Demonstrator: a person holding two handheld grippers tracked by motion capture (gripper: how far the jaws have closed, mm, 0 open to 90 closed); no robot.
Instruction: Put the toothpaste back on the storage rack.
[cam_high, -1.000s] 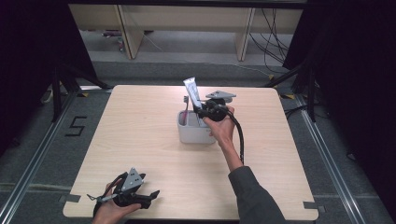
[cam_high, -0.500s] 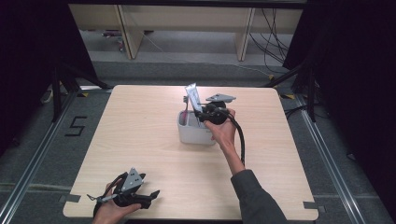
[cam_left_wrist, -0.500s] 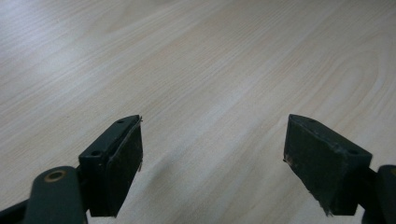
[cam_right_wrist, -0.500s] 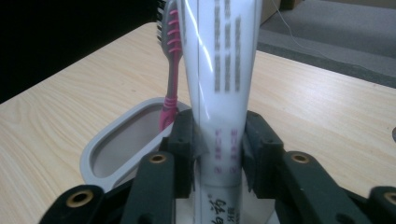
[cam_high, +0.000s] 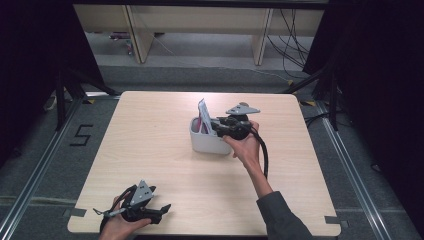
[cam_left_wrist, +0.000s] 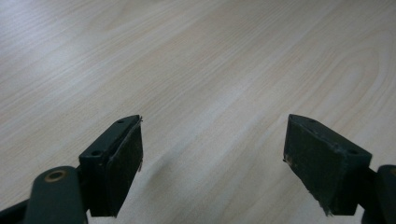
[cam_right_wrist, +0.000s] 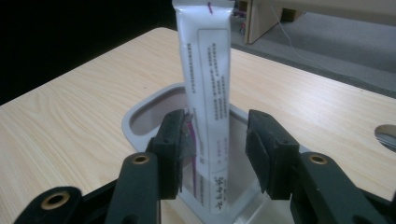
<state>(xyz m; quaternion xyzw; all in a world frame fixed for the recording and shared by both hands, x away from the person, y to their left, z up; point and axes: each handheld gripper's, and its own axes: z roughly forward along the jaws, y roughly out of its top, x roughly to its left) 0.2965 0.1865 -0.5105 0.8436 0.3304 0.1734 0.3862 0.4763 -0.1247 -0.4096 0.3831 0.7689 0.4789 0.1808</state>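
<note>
High view: pale wood-grain table (cam_high: 165, 150), rounded corners, on a grey floor with metal rails running down both sides. A "5" is marked on the floor (cam_high: 81, 135) at 9 o'clock of the table. Wooden furniture legs stand beyond the far edge, with loose cables on the floor at 1 o'clock. Dark surround left and right.

On the table: one white tub (cam_high: 206, 141), just past centre toward 12 o'clock. One white tube (cam_high: 204, 111) stands in it, leaning slightly, top end above the rim, with something pink beside it inside the tub.

My right tongs (cam_high: 216, 126) are at the tub's 3 o'clock rim, reaching in. Right gripper view: the tube (cam_right_wrist: 207, 102) stands between my jaws, printed label facing the camera. Left pad is against or just beside the tube, right pad shows a clear gap, so the jaws are partly apart and not clamped on it. The tub (cam_right_wrist: 140, 122) rim curves behind the jaws.

My left tongs (cam_high: 159, 210) are at the near edge, around 7 o'clock, well apart from the tub. Left gripper view: jaws spread wide, nothing between them, bare wood underneath.

Nothing stands between either tongs and the tub.

Count: 1 tub, 1 tube, 2 tongs, 1 table.
</note>
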